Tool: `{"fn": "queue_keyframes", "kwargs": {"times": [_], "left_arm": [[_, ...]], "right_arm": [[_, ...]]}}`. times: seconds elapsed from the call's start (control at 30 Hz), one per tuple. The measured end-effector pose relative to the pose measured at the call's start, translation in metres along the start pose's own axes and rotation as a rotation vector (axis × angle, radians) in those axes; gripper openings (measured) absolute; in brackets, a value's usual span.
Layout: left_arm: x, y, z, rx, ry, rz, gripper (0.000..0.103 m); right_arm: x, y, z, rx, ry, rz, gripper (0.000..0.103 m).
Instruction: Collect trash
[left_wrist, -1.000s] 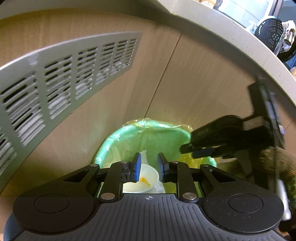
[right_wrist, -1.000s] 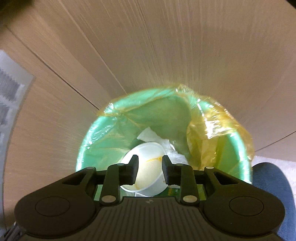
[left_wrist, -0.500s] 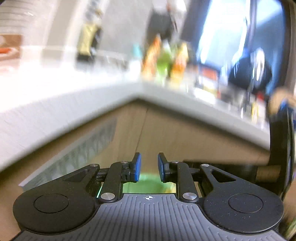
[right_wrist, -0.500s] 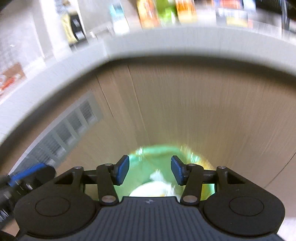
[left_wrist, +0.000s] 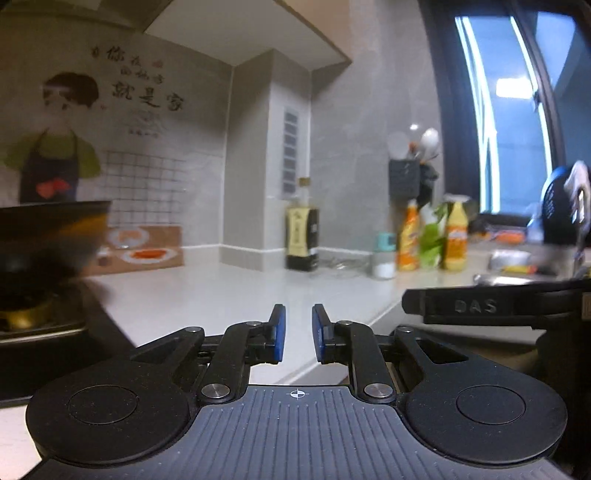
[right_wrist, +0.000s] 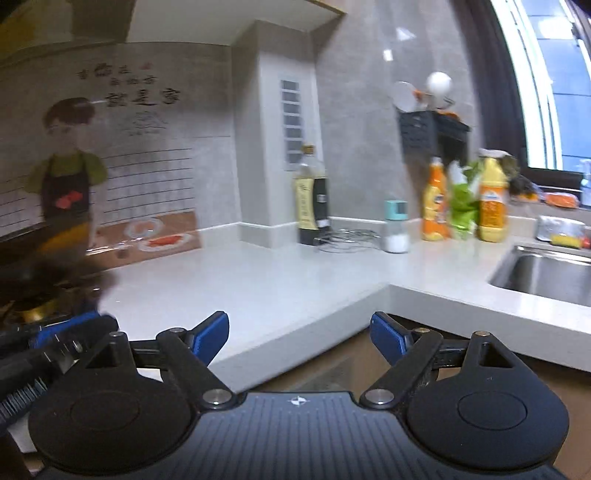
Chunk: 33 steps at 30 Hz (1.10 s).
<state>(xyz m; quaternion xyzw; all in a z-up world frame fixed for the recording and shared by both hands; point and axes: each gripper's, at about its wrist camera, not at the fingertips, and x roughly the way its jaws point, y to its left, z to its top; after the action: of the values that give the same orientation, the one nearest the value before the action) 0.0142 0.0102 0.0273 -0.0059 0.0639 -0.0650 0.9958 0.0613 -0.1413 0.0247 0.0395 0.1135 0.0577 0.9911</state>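
Note:
No trash and no bin show in either view now. My left gripper (left_wrist: 298, 314) points level across the white countertop (left_wrist: 221, 291); its blue pads stand a narrow gap apart, closing, with nothing between them. My right gripper (right_wrist: 299, 321) hangs at the counter's front edge (right_wrist: 295, 332), its jaws wide and still opening, also with nothing between them. The right gripper's body (left_wrist: 480, 306) shows at the right of the left wrist view. The left gripper (right_wrist: 55, 339) shows blurred at the left of the right wrist view.
A dark wok (left_wrist: 44, 236) sits on the stove at the left. Along the back wall stand an oil bottle (right_wrist: 312, 206), a salt shaker (right_wrist: 396, 232), orange and yellow bottles (right_wrist: 491, 206) and a green bag (right_wrist: 461, 199). A steel sink (right_wrist: 546, 273) lies at the right.
Both grippers rose from above the green-lined bin to counter height and tilted up to level. The bin dropped out of view. The right jaws spread wide; the left ones narrowed slightly.

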Motion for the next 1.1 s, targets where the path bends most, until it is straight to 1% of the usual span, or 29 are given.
{"fn": "queue_keyframes", "kwargs": {"times": [0.1, 0.17, 0.27, 0.53, 0.83, 1.1], "left_arm": [[0.005, 0.008, 0.002, -0.041, 0.062, -0.048, 0.019], [0.008, 0.013, 0.0, -0.044, 0.086, -0.042, 0.019], [0.015, 0.017, -0.002, -0.061, 0.108, -0.035, 0.019], [0.016, 0.017, -0.003, -0.057, 0.119, -0.011, 0.019], [0.02, 0.012, -0.005, -0.032, 0.158, -0.009, 0.019], [0.023, 0.016, -0.007, -0.039, 0.171, 0.0, 0.019]], "right_arm": [[0.009, 0.012, -0.008, 0.001, 0.028, -0.019, 0.084], [0.012, 0.018, -0.013, -0.012, 0.05, -0.031, 0.084], [0.014, 0.024, -0.021, -0.028, 0.071, -0.027, 0.085], [0.008, 0.026, -0.029, -0.04, 0.067, -0.023, 0.084], [0.008, 0.023, -0.033, -0.026, 0.08, -0.026, 0.084], [0.009, 0.021, -0.034, -0.023, 0.086, -0.031, 0.084]]}}
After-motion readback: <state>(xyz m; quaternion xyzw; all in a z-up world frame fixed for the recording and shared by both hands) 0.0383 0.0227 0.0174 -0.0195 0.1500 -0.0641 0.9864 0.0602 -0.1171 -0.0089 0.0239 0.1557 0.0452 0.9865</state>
